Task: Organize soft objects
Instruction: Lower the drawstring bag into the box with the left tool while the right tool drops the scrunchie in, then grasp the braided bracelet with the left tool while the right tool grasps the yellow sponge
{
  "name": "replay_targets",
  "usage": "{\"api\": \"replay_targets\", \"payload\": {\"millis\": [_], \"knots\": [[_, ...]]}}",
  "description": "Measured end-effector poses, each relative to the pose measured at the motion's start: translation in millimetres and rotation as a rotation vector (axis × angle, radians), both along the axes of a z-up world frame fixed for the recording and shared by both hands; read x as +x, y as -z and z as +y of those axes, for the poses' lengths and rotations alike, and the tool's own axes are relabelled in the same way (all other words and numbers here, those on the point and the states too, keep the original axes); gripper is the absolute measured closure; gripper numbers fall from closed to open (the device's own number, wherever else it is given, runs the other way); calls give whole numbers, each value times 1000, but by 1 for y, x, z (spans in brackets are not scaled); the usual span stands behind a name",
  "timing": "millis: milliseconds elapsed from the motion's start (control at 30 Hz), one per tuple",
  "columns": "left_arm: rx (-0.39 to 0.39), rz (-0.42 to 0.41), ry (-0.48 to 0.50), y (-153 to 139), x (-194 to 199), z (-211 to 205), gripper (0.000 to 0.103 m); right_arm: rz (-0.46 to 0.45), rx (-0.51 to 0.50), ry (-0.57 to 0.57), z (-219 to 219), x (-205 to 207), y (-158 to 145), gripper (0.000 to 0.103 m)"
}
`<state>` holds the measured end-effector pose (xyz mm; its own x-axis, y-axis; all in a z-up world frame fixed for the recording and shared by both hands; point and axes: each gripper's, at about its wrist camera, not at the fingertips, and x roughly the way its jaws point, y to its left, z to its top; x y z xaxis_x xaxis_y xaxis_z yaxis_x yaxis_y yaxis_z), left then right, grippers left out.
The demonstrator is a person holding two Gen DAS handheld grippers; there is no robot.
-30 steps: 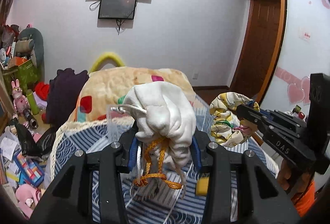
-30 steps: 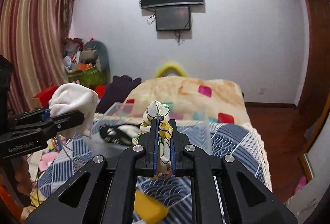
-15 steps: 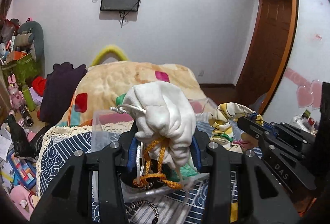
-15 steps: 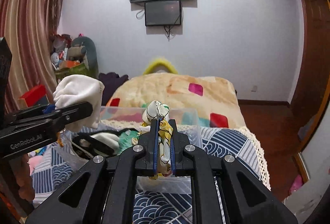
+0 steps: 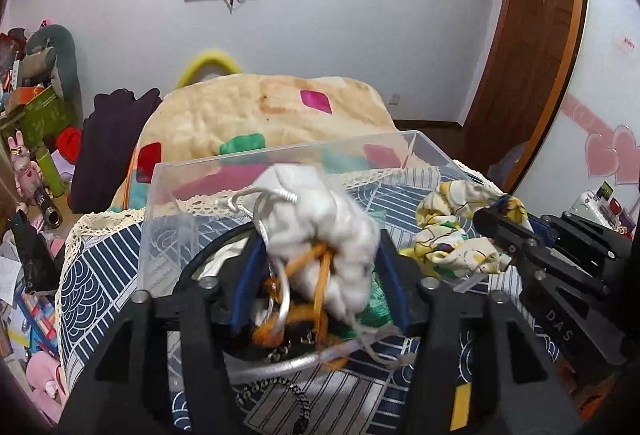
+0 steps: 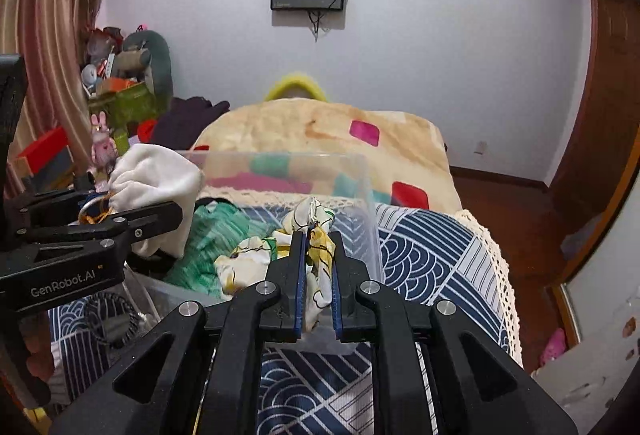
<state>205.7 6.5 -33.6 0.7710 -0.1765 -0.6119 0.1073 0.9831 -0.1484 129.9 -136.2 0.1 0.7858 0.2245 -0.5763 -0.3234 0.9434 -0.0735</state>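
Observation:
My left gripper (image 5: 320,255) is over a clear plastic bin (image 5: 280,159) on the bed. Its jaws stand wider apart, with a white drawstring pouch (image 5: 328,219) with orange cord between them; the pouch looks loose and blurred. My right gripper (image 6: 316,247) is at the bin's right side, jaws slightly parted, with a yellow-white patterned cloth (image 6: 312,231) still between them; the cloth trails into the bin (image 6: 280,159). In the bin lie a green cloth (image 6: 212,239) and dark items. The left gripper and the white pouch (image 6: 156,175) show at left in the right wrist view.
The bin sits on a blue patterned bedspread (image 6: 420,255). A beige blanket (image 5: 260,107) with coloured patches lies behind it. Toys and boxes (image 5: 32,107) crowd the left floor. A wooden door (image 5: 528,35) is at right. A black bracelet (image 5: 280,403) lies near the bin.
Both grippers have lowered toward the bin and tilted down. The left jaws have opened wider and the pouch is slipping. The right jaws have parted slightly, and the patterned cloth now hangs into the bin.

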Motion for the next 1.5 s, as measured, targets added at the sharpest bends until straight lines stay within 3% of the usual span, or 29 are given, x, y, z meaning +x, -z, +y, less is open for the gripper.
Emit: {"api": "replay_targets", "payload": {"millis": [100,300,533,633,867,1033,1500], "knots": [[12,-21,0,-4,-9,0,36,12,-6,-1,-1,0,0,81],[-7,-43,4,-17,-28,4,32,7,8,-1,-4,-3,-6,58],[-45,-84,-2,-37,-57,16,30,-23,32,-20,-5,-16,-22,52],[-35,-116,-8,-48,-73,22,25,-48,59,-28,-8,-26,-31,39],[-9,-145,-24,-55,-105,33,9,-66,96,-49,-9,-43,-37,38],[3,-97,-37,-37,-110,39,6,-45,93,-71,-6,-52,-27,38],[-20,137,-52,48,-98,44,6,113,81,-115,-2,-66,27,35]]}}
